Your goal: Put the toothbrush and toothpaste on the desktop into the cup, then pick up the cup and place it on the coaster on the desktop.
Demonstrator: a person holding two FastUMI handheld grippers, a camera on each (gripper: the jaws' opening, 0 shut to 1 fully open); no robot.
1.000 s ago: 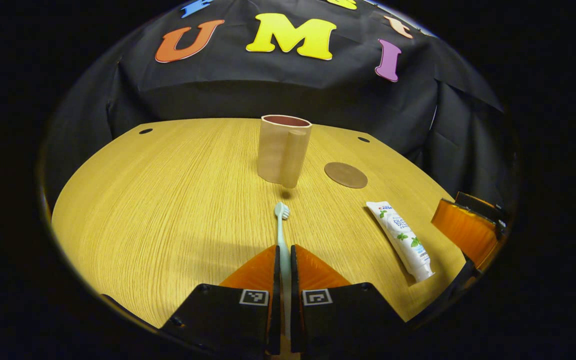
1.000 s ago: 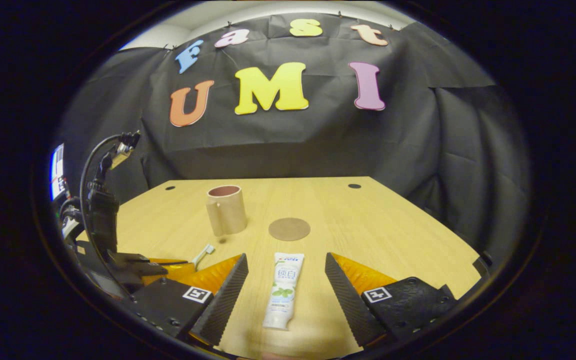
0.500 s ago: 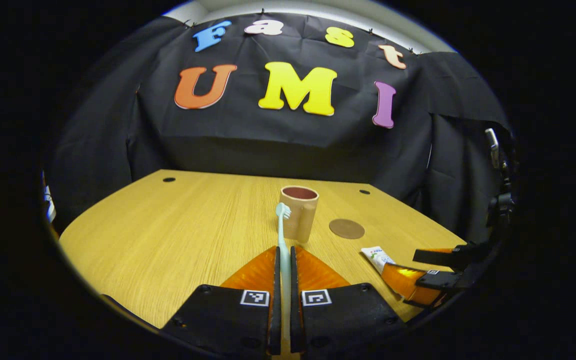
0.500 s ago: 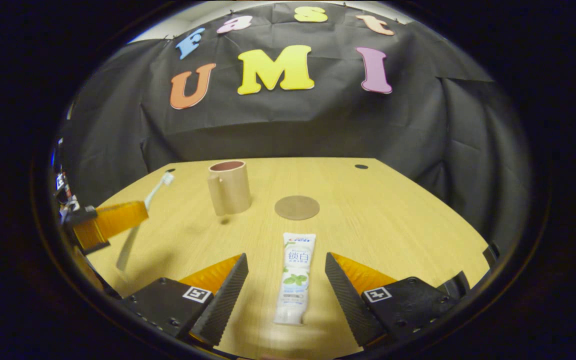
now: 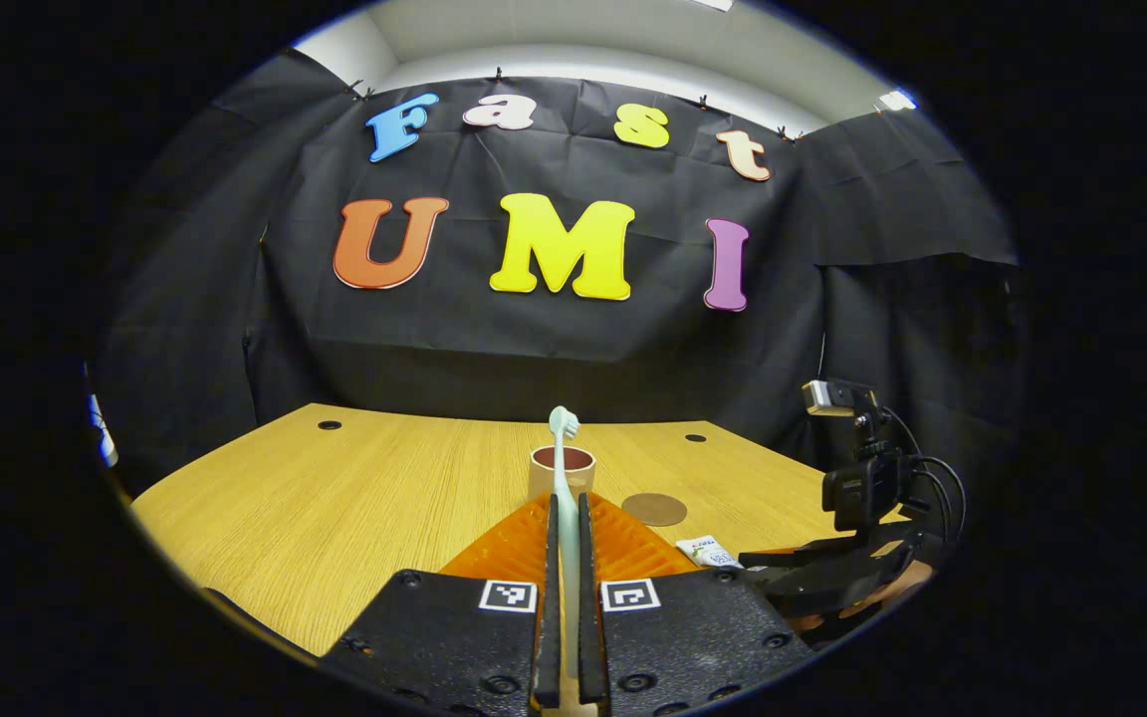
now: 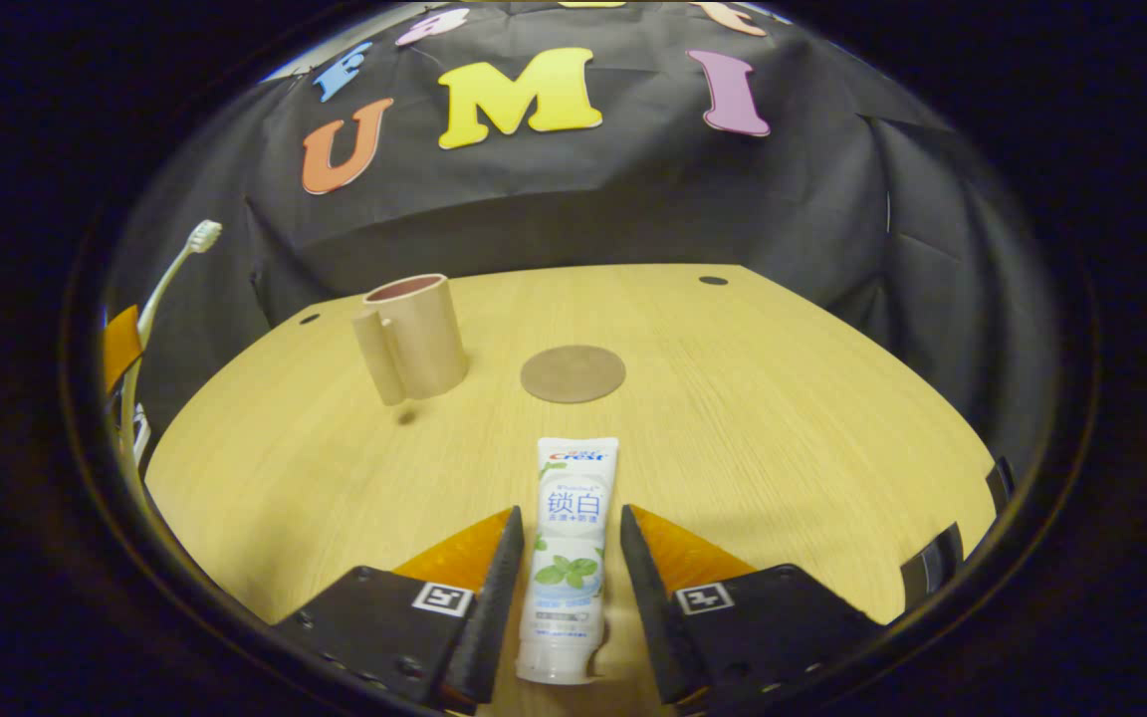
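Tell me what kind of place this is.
Probably a recording booth set up for a bathroom-tidying demo: black cloth walls a wooden desktop holding a cup, coaster and toothpaste, and a camera on a stand sits beside it.

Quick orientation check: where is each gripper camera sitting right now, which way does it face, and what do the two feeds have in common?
Left gripper view: rides the left gripper, raised, facing the booth wall; fingers clamp the pale green toothbrush.
Right gripper view: rides the right gripper, low over the wooden desktop, looking forward and down; fingers straddle the white toothpaste tube.
Shared: tan handled cup, round brown coaster, toothbrush, tube.
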